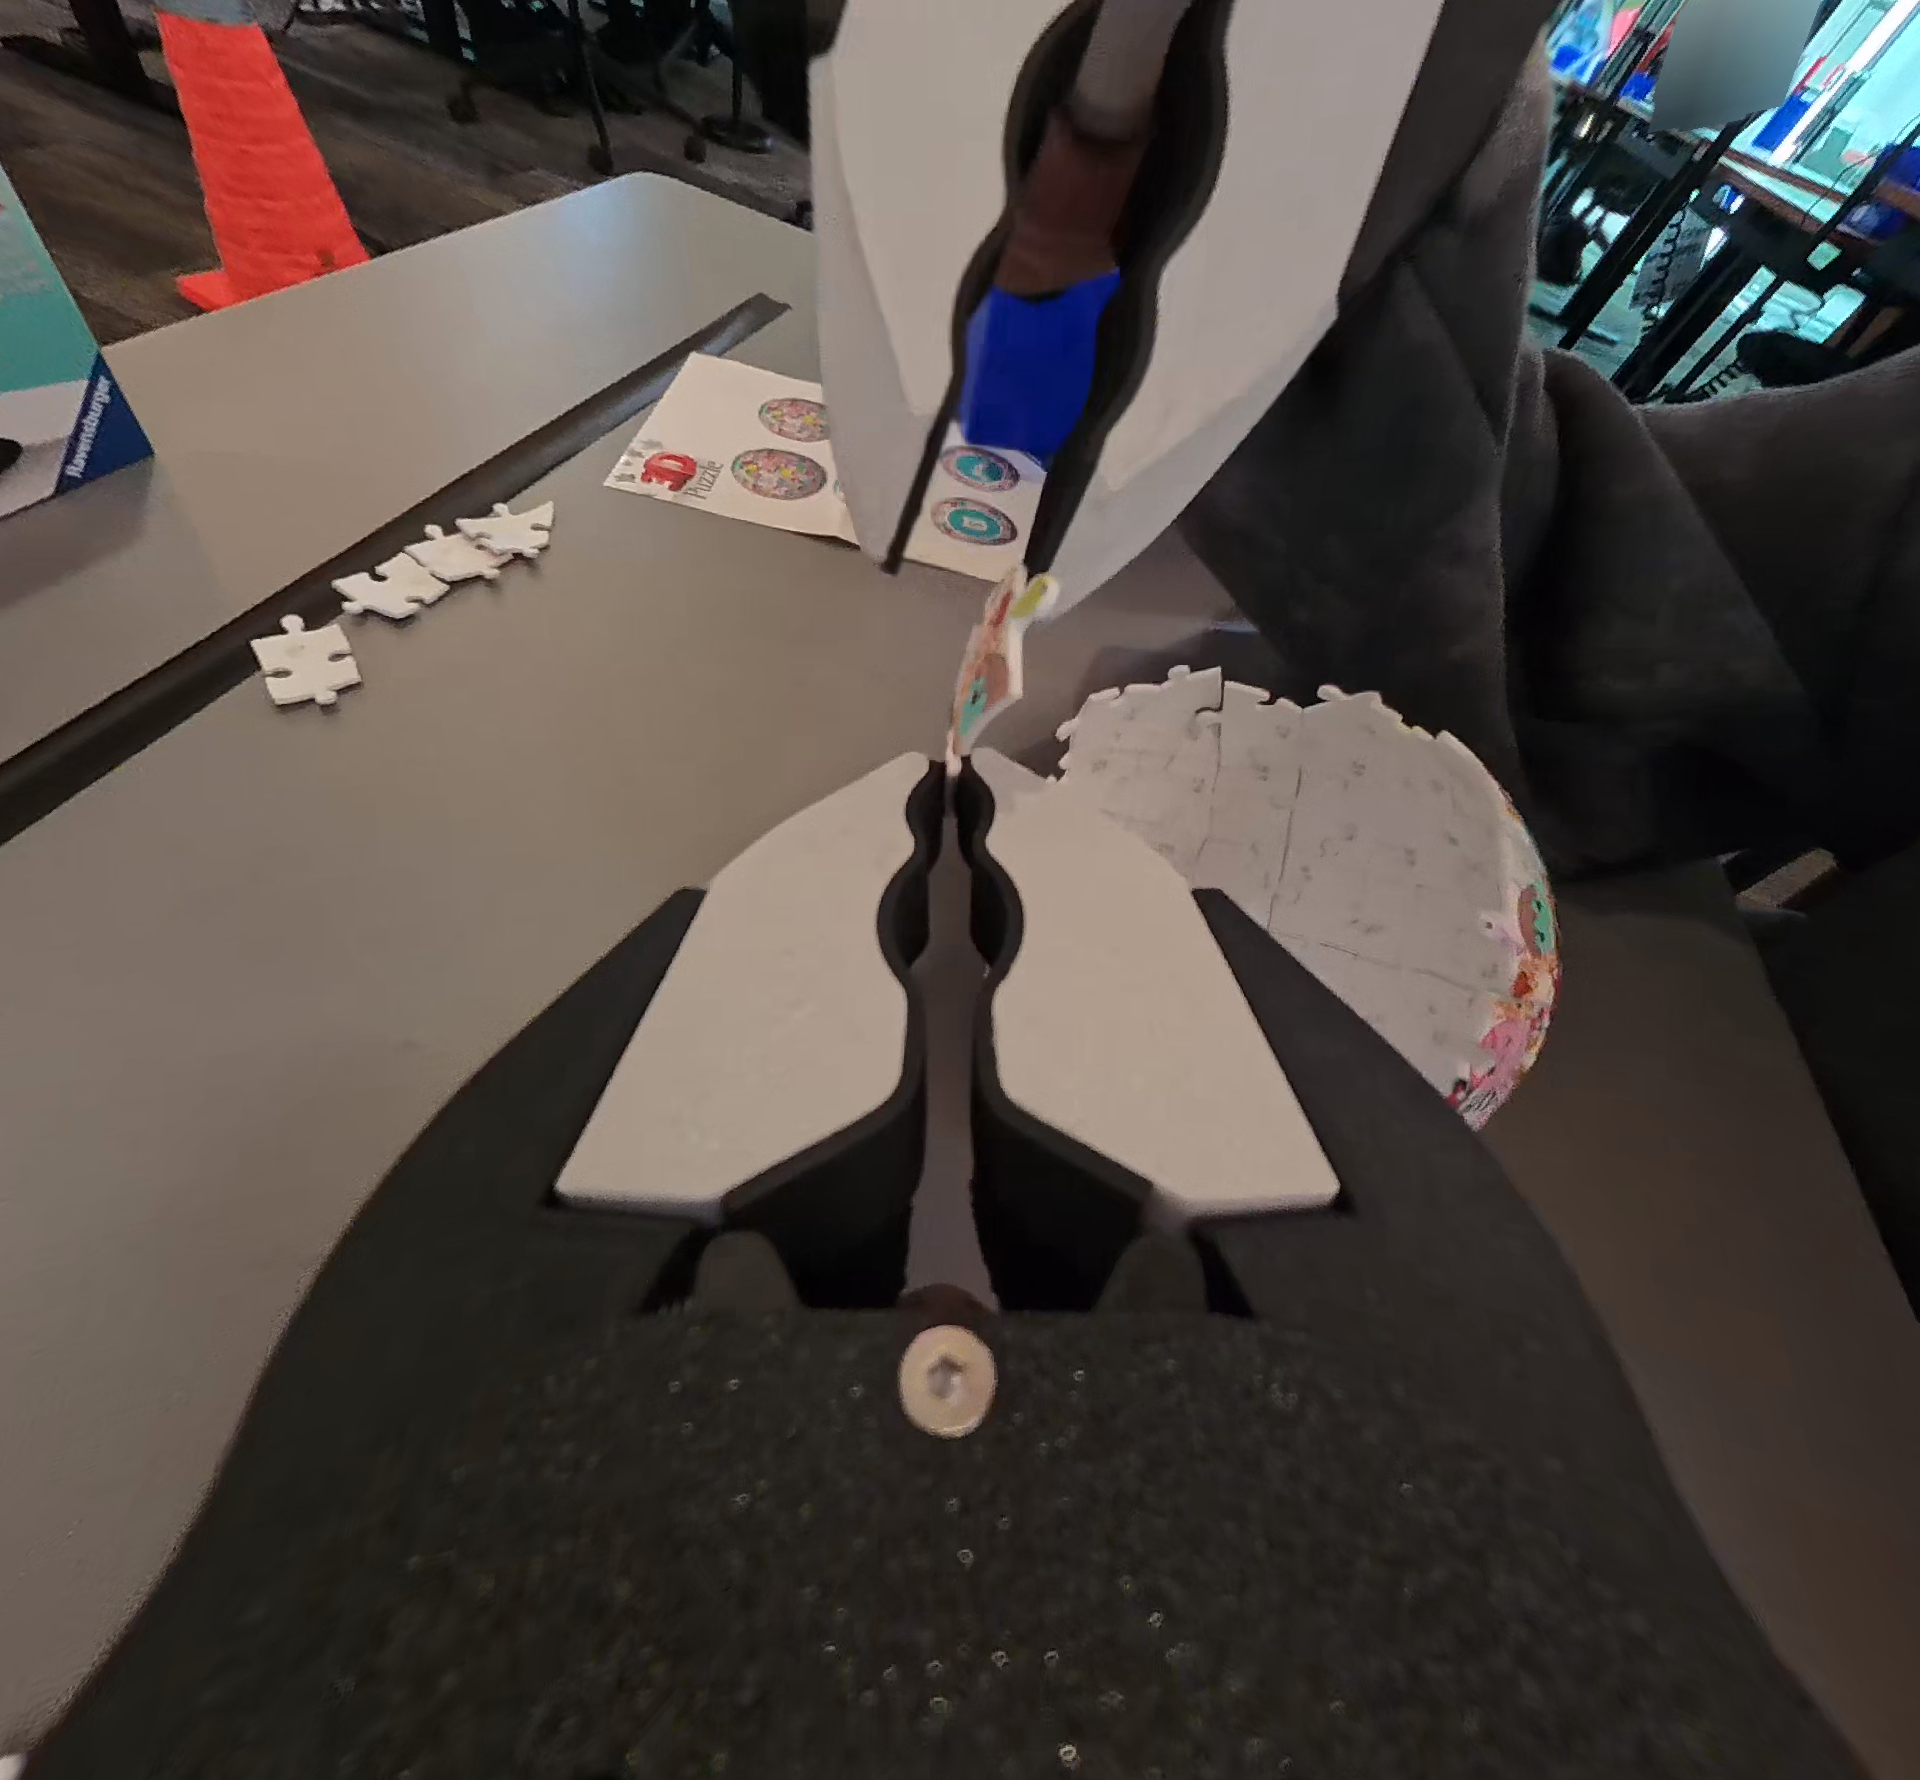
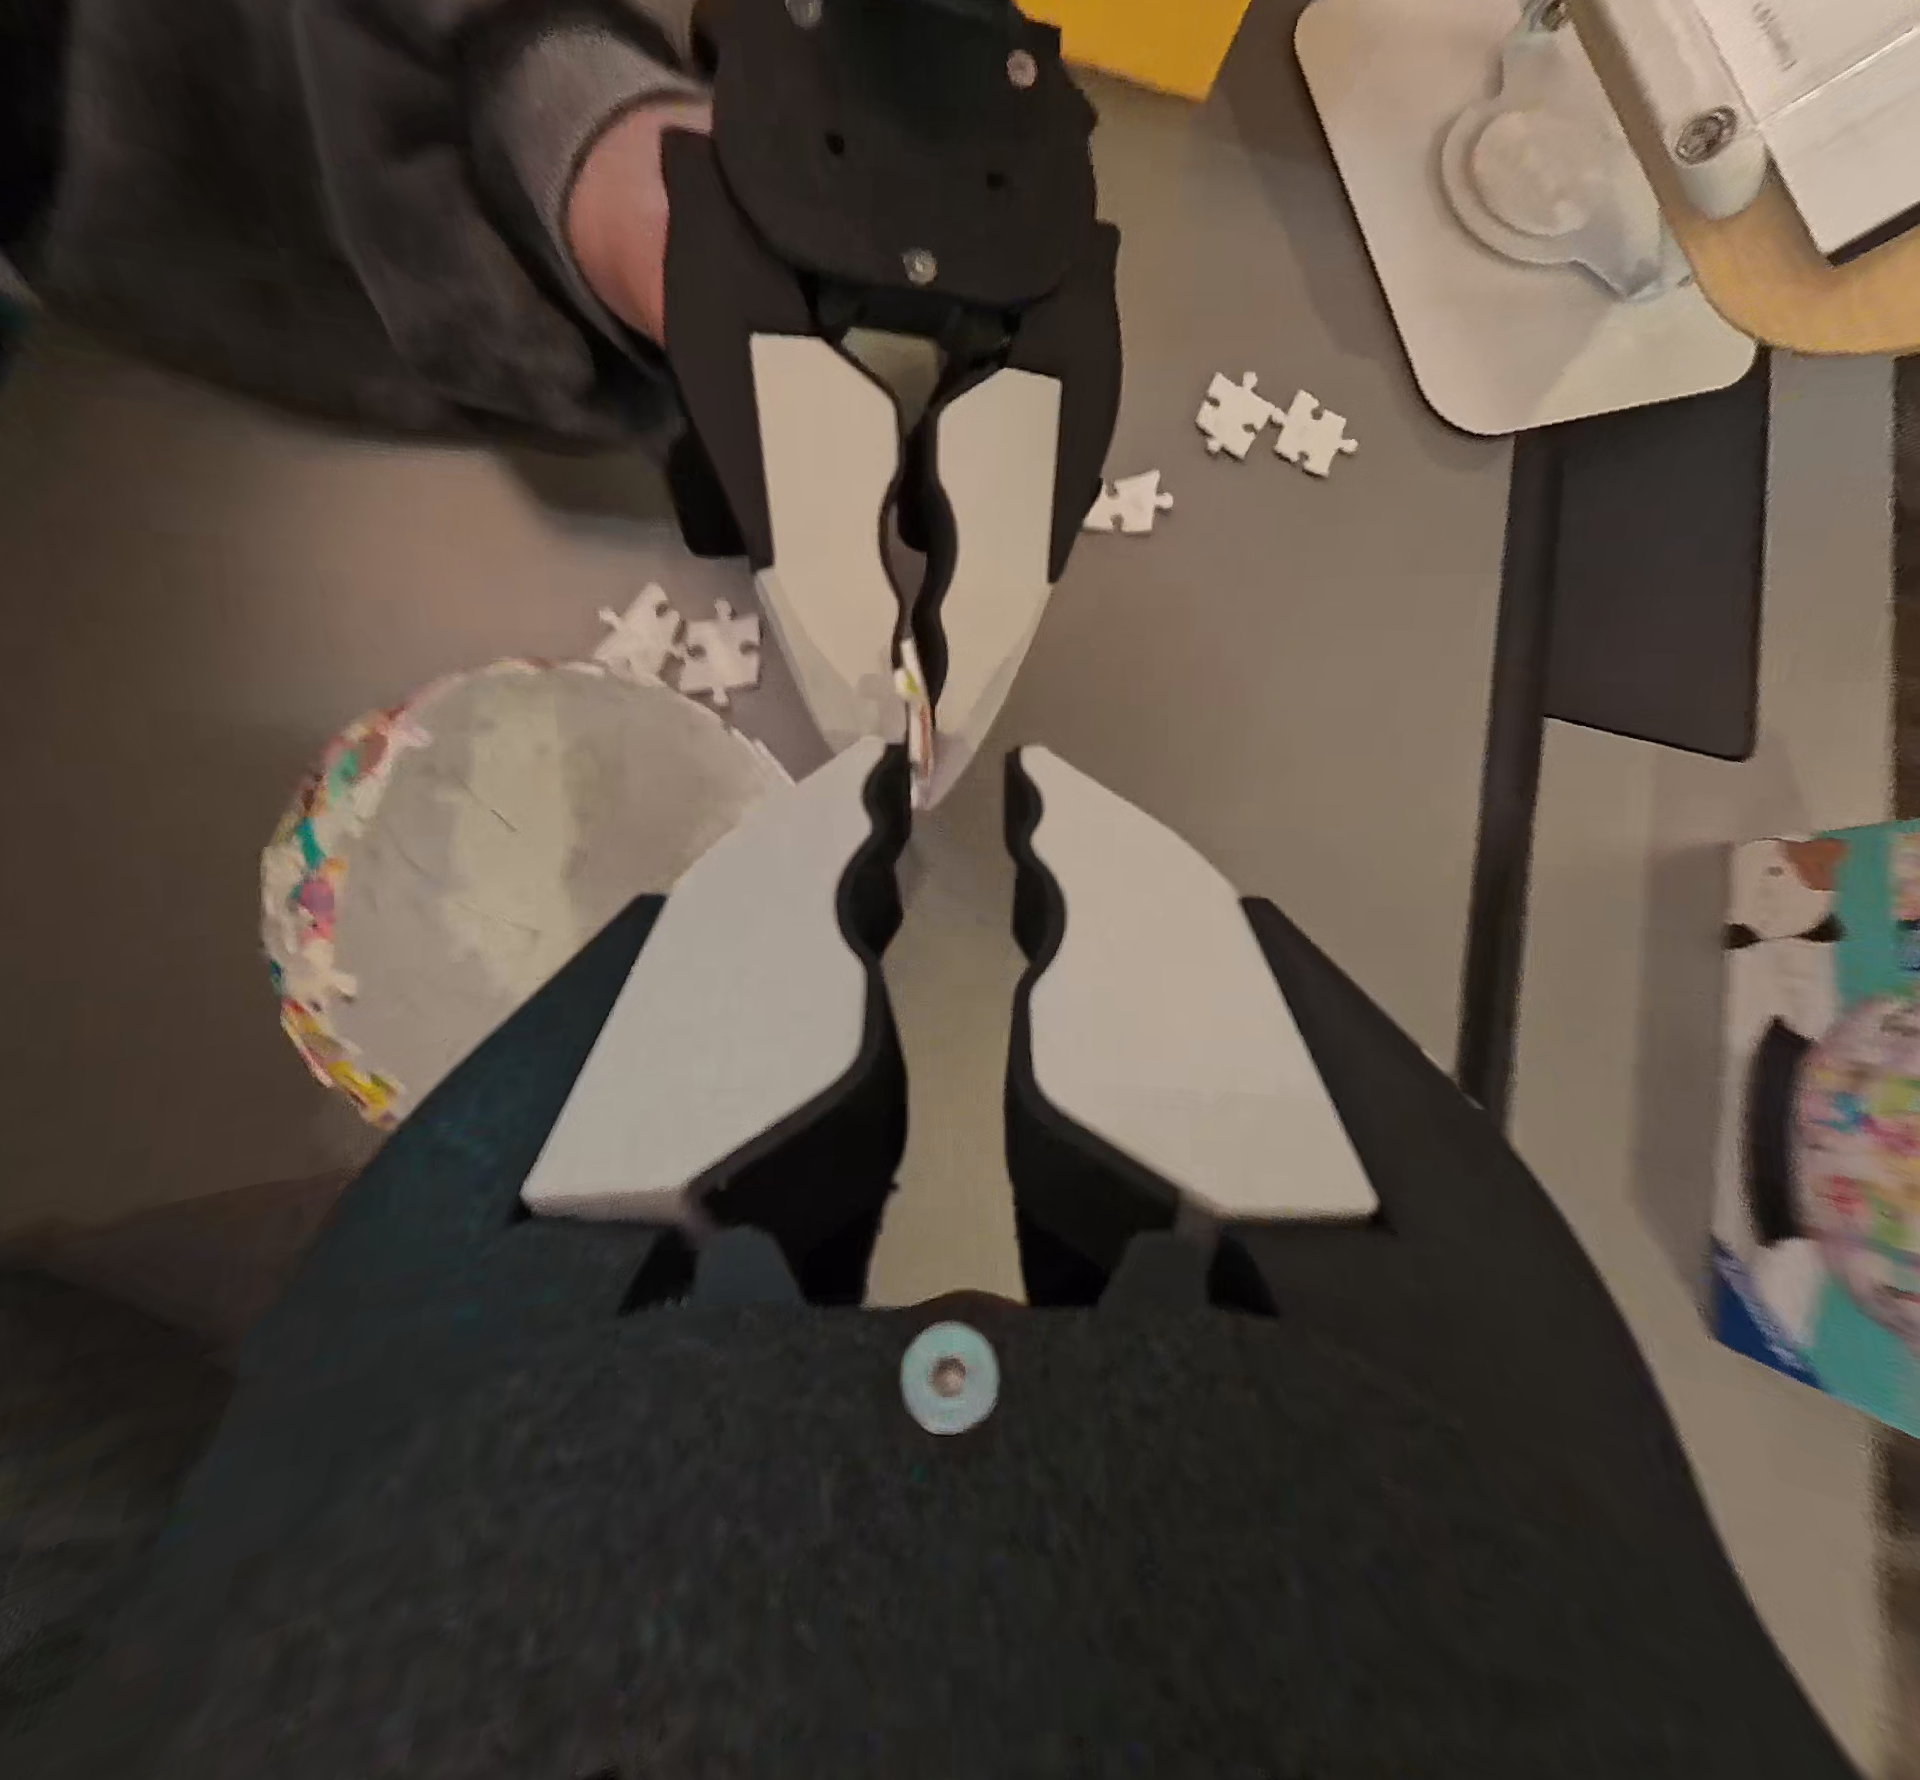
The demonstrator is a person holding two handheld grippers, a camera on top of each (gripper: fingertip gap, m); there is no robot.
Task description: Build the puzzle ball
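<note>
At far left a teal-and-blue cardboard puzzle box [image 1: 52,400] is standing on the matte grey table [image 1: 520,847], with an orange traffic cone banded in grey [image 1: 249,141] on the floor behind it. A loose row of blank-backed white jigsaw pieces [image 1: 416,577] is lying face down beside a dark groove in the tabletop, and a glossy white instruction leaflet [image 1: 727,452] is lying flat beyond them.

At centre, the left gripper [image 1: 951,769] is pinching the lower edge of a small, thin, curved puzzle piece with a pastel printed face [image 1: 987,681], jaws closed tight on it and holding it edge-up above the table. The right gripper [image 1: 971,577] is coming in from above with its jaws parted a moderate way and nothing in them. One fingertip is sitting just beside the piece's upper tab; whether it is touching cannot be told.

This looks like a hand-over or regrip. It would go best if the right gripper closes squarely on the flat faces, clear of the tabs, before the left lets go. The card looks stiff but slippery.

At right, the half-built puzzle ball, a rigid bowl with a white inside and a colourful outside [image 1: 1351,847], is resting on the table with its jagged rim open, next to a soft dark grey fleece sleeve [image 1: 1558,483].
</note>
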